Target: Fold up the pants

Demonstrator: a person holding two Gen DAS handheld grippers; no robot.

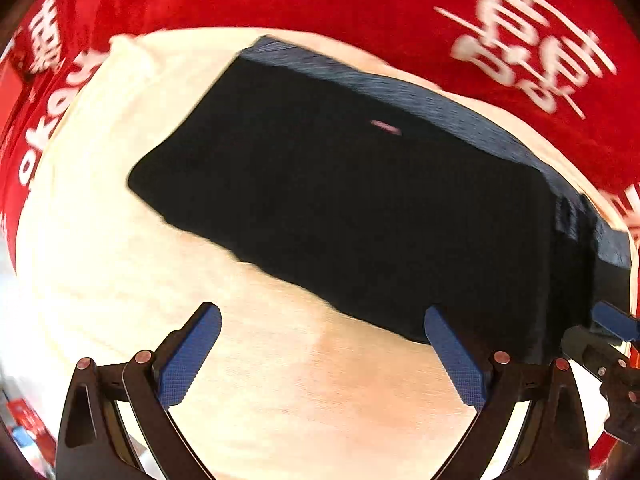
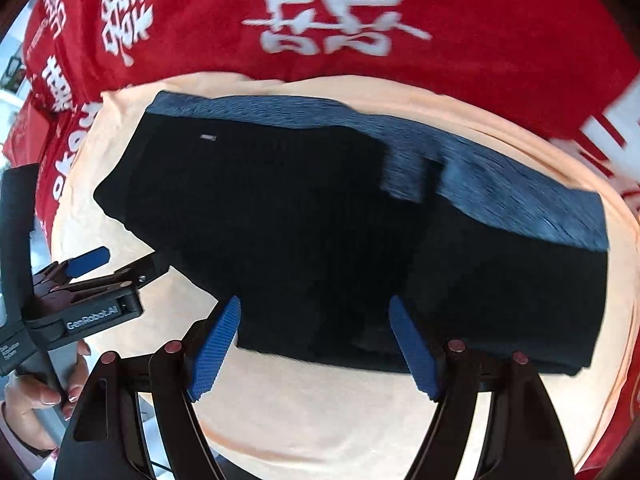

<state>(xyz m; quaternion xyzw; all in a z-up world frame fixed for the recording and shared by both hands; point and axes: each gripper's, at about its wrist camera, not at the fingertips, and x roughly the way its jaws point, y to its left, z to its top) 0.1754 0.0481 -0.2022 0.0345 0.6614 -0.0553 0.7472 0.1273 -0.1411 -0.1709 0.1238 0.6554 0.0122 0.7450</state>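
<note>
Black pants lie folded flat on a cream cloth, their grey-blue waistband along the far edge. My left gripper is open above the cloth, just short of the pants' near edge, with nothing between its blue pads. In the right wrist view the same pants fill the middle, waistband at the top right. My right gripper is open over the pants' near edge, its pads apart and not pressing. The left gripper shows at the left, held by a hand.
A red cloth with white characters covers the surface beyond and around the cream cloth. The right gripper's tip pokes into the left wrist view at the right edge. Both views are blurred by motion.
</note>
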